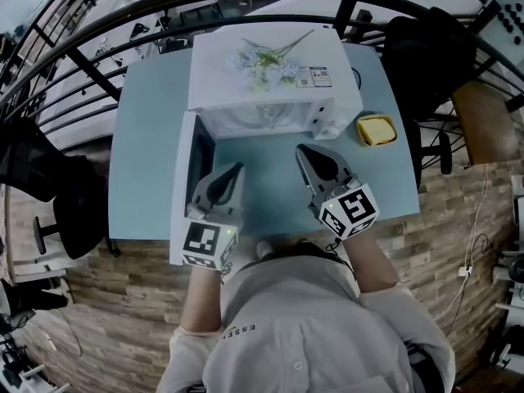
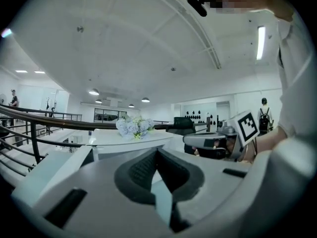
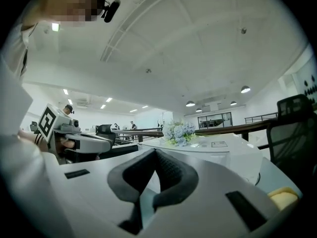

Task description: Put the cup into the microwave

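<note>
Two grippers, left (image 1: 237, 171) and right (image 1: 302, 151), hover empty over the smooth pale-blue table (image 1: 147, 137), facing the boxy white microwave (image 1: 221, 84) with its door (image 1: 182, 188) open. Only the gripper views show the ribbed dark pads (image 2: 138, 170) meeting at their tips. The cup's whereabouts cannot be told.

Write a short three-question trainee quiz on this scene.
1. True or false: the microwave has its door open.
2. Multiple choice: where is the yellow cup? A) inside the microwave B) on the table, to the right of the microwave C) on top of the microwave
3. Fill in: the fingers of the left gripper and the right gripper are both ____, with nothing between them.

Key: 1 true; 2 B; 3 shut
</note>
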Tool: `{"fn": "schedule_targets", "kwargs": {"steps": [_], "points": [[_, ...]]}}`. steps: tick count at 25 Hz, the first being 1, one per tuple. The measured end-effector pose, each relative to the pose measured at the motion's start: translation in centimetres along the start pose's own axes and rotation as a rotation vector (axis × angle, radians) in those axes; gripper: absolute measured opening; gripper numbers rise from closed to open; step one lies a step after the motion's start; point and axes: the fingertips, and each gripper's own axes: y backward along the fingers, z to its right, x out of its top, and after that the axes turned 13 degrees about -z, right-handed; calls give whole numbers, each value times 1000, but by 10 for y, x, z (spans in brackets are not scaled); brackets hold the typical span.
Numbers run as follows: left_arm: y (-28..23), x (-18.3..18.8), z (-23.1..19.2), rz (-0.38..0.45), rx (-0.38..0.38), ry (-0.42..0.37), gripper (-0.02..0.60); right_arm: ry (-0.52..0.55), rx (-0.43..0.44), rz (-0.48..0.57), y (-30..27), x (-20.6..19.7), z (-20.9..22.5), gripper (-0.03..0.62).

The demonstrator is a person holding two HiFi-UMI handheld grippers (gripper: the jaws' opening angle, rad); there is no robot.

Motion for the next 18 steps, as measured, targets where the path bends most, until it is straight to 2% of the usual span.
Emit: {"fn": "schedule_targets", "kwargs": {"steps": [8,18], "points": [[0,13,4,-1,22,-8,0,48,72,19,5,14,-9,15],[-10,32,5,-1,79,-14,0,49,73,30,6,23,8,15]]}}
